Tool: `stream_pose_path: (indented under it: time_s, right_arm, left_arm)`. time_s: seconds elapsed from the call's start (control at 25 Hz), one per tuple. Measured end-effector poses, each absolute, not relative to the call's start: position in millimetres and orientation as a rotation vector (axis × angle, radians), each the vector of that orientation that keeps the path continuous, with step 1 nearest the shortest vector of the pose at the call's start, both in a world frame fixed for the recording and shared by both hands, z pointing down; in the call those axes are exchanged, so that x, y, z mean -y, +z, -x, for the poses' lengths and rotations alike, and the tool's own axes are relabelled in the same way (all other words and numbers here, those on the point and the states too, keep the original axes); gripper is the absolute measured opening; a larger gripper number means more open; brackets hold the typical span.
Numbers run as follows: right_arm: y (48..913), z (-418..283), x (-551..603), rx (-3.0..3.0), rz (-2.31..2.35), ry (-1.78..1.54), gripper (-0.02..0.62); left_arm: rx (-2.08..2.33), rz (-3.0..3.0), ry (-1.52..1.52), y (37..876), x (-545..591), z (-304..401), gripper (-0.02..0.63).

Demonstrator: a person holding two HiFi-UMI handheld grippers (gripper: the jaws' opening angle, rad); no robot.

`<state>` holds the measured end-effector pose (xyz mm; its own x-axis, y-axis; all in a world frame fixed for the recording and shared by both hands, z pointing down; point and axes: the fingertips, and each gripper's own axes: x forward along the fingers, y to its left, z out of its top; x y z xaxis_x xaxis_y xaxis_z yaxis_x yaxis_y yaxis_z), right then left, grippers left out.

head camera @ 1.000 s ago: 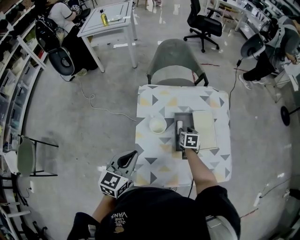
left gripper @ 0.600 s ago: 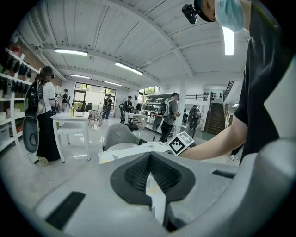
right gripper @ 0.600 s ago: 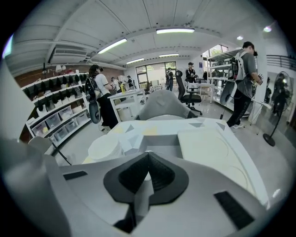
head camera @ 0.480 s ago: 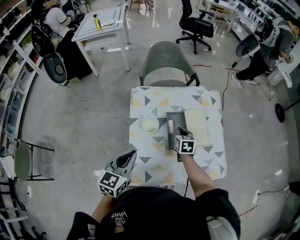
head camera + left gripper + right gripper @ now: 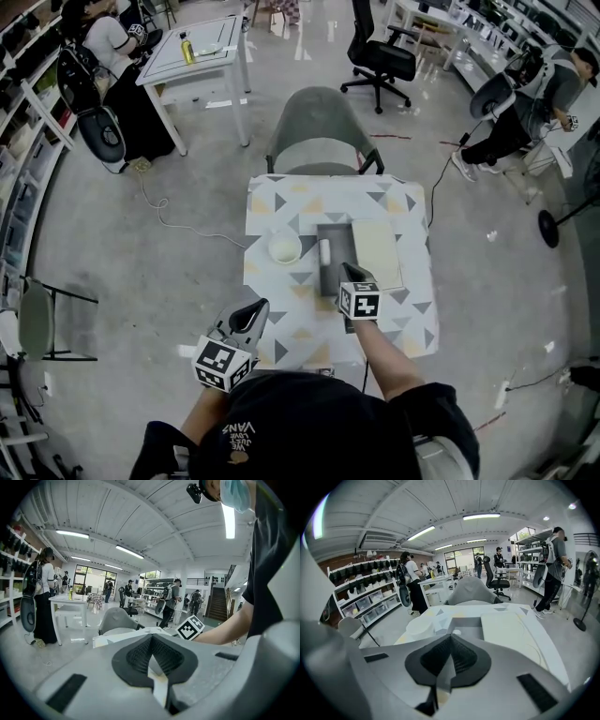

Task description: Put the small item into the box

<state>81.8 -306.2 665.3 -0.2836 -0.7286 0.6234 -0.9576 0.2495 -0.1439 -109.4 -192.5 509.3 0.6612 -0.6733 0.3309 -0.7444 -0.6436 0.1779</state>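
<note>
looking down on the table [image 5: 281, 199], triangle-patterned cloth all over it, with the chair [image 5: 319, 117] pulled up at its far side. on the cloth, right of centre, the cream lid [image 5: 375, 253] lies flat, right beside the grey box [image 5: 338, 236], which sits open.

now the grippers. right gripper [image 5: 346, 271] hangs over the box's near end, pointing down and away from the person, jaws pressed together with nothing between them. its own view shows the pads meeting, box and lid spread out beyond. left gripper [image 5: 257, 308] is off the table, out past the near left corner, well apart from everything on the cloth. its jaws are together too, and empty.

the bowl [image 5: 284, 247], white and round, stands just left of the box, a sliver of cloth between them.

and the item [image 5: 325, 251], small, white, a short cylinder by the look of it, lies inside the box by its left wall, clear of both grippers.
</note>
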Motion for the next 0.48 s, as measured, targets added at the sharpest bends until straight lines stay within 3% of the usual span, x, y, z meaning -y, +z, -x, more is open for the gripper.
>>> stream_pose_path:
  time_s: [0.48]
  right_arm:
    - [628, -96, 272, 2.198, -1.543, 0.687, 0.0]
  left_arm:
    - [1.137, -2.584, 0.318, 508, 179, 78, 0.006]
